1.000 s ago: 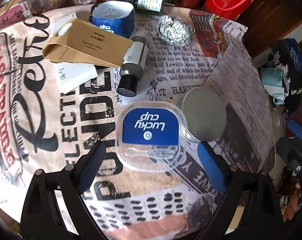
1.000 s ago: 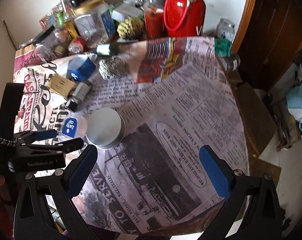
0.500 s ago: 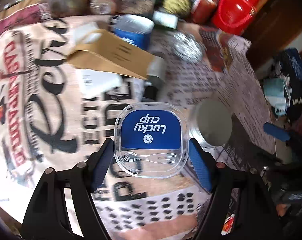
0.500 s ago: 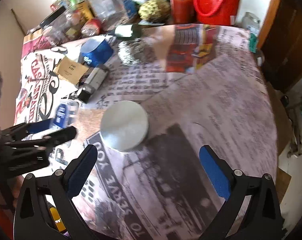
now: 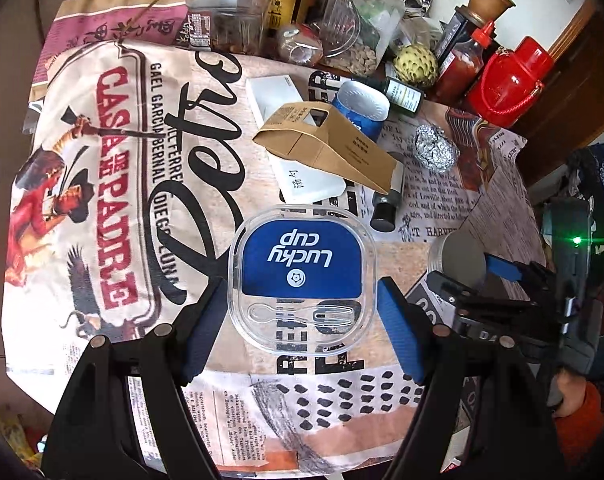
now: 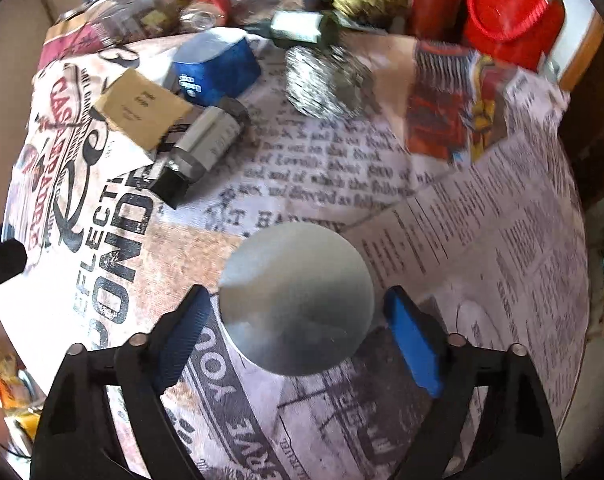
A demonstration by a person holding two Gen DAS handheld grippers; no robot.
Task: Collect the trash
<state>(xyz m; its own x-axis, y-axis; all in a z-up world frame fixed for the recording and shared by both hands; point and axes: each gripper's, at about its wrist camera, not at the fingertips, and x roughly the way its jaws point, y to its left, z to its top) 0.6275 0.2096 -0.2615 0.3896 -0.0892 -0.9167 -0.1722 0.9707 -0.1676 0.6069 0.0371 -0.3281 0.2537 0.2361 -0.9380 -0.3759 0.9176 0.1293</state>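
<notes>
A clear square lid (image 5: 302,272) with a blue "Lucky cup" label and a small plastic spoon hangs above the printed tablecloth (image 5: 114,208). My left gripper (image 5: 302,296) is shut on it, one blue pad on each side. In the right wrist view a round silver tin (image 6: 296,300) stands on the cloth between the jaws of my right gripper (image 6: 296,300). Those jaws are closing, and a thin gap shows at each pad. The tin (image 5: 458,256) and one blue right finger (image 5: 502,270) also show in the left wrist view.
Behind the tin lie a crumpled foil ball (image 6: 322,80), a grey bottle with a black cap (image 6: 206,144), a brown paper carton (image 5: 330,140), a blue cup (image 5: 360,106) and a white box (image 5: 310,184). Jars, bottles and a red flask (image 5: 510,80) crowd the far edge.
My left gripper closed on the clear lid and lifted it off the cloth. My right gripper came down over the silver tin and its jaws narrowed around it.
</notes>
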